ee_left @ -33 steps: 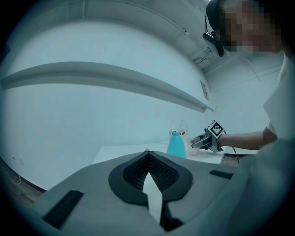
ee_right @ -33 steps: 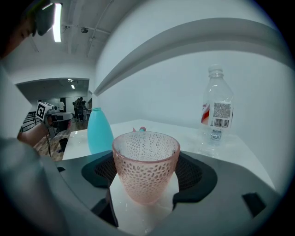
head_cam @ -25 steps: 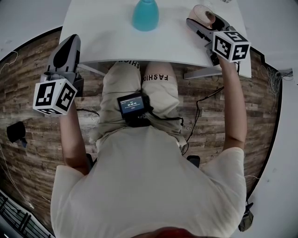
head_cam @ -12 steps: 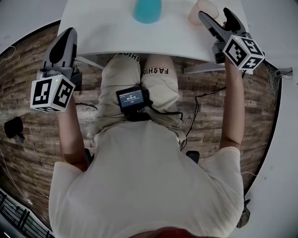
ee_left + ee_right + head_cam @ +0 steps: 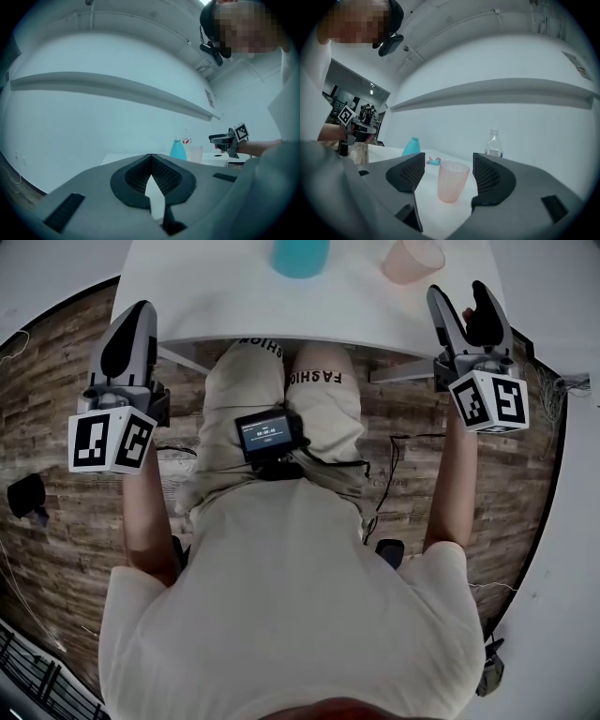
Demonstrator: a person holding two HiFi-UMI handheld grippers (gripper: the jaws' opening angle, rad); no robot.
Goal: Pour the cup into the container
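Head view: both arms reach forward. The left tongs (image 5: 139, 315) are clenched on nothing beside the bench (image 5: 216, 296), while the right tongs (image 5: 466, 301) are released, their jaws just narrowing with nothing between them.

Left gripper view: the blue container (image 5: 178, 150) stands upright, far off.

Right gripper view: the pink cup (image 5: 452, 180) stands on the bench beyond the gap, untouched, its contents unclear. Behind it is a clear bottle (image 5: 493, 143) that the head view misses.

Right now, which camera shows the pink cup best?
The right gripper view: the pink cup stands close, whole and upright on the white table. The head view cuts it off at the top edge. The left gripper view shows it tiny and far, beside the blue bottle.
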